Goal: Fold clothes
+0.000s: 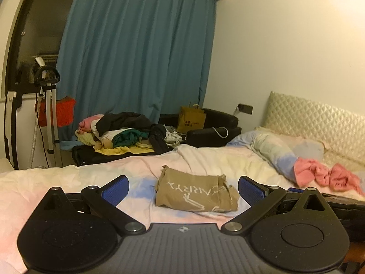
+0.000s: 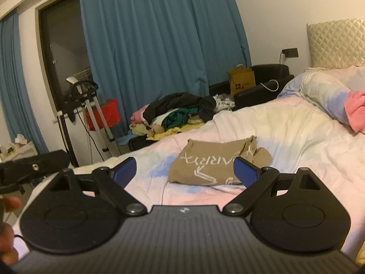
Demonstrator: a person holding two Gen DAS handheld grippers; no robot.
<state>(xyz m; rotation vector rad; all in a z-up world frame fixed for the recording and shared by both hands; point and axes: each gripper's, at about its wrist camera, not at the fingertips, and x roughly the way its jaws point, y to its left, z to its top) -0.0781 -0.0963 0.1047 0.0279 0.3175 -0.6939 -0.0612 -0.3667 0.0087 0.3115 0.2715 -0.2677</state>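
Clearly, tan garment [image 1: 196,193] reads "CARRY".

Teal curtain [image 1: 136,52], paper bag [image 1: 191,119] on black sofa [image 1: 212,132], quilted headboard [image 1: 319,123].

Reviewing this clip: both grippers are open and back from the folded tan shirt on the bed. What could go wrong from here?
1. The folded tan shirt with white lettering has a bunched, loose right edge; a grab there by the right gripper could pull the fold open.
2. The wrinkled pastel bedsheet is soft, so the left gripper may pinch sheet along with shirt.
3. The crumpled pink garment lies near the pillow, so reaching it may drag an arm across the folded shirt.
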